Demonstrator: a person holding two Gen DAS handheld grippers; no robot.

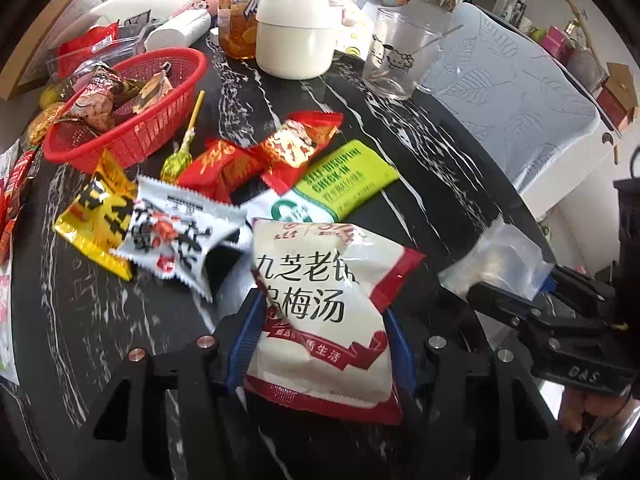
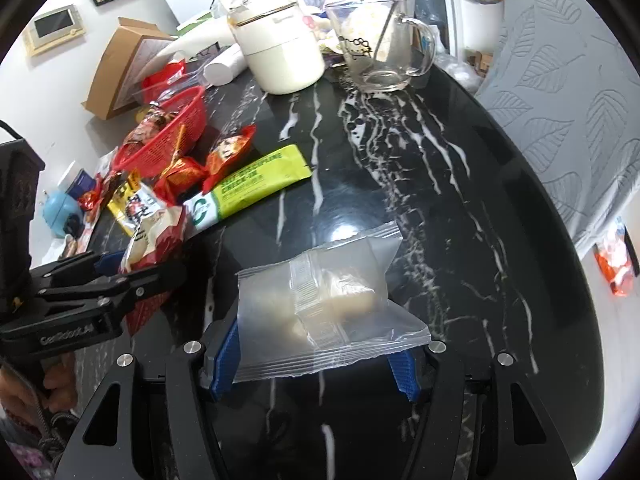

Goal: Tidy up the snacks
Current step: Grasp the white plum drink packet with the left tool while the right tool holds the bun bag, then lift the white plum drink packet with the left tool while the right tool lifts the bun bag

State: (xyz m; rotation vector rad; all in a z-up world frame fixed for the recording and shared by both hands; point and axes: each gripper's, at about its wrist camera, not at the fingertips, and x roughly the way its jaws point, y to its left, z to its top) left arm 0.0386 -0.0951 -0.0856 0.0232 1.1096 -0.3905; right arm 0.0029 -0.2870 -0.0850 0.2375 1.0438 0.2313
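left wrist – jaws on pouch (image 1: 320,320) (pinched)

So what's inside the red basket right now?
The red basket holds a few brown and dark foil-wrapped snacks, piled toward its left side. Anything beneath them, and the basket floor, is covered. The lollipop lies outside, against its front wall.

I'm looking steeply down from my left gripper (image 1: 320,344), close over the table (image 1: 280,112), with the basket (image 1: 132,120) sitting upper left of the frame. My right gripper (image 2: 316,364) camera is facing likewise, close in. Both views are sharing the kettle (image 1: 298,28), the mug (image 2: 380,44) and the green packet (image 2: 256,184).
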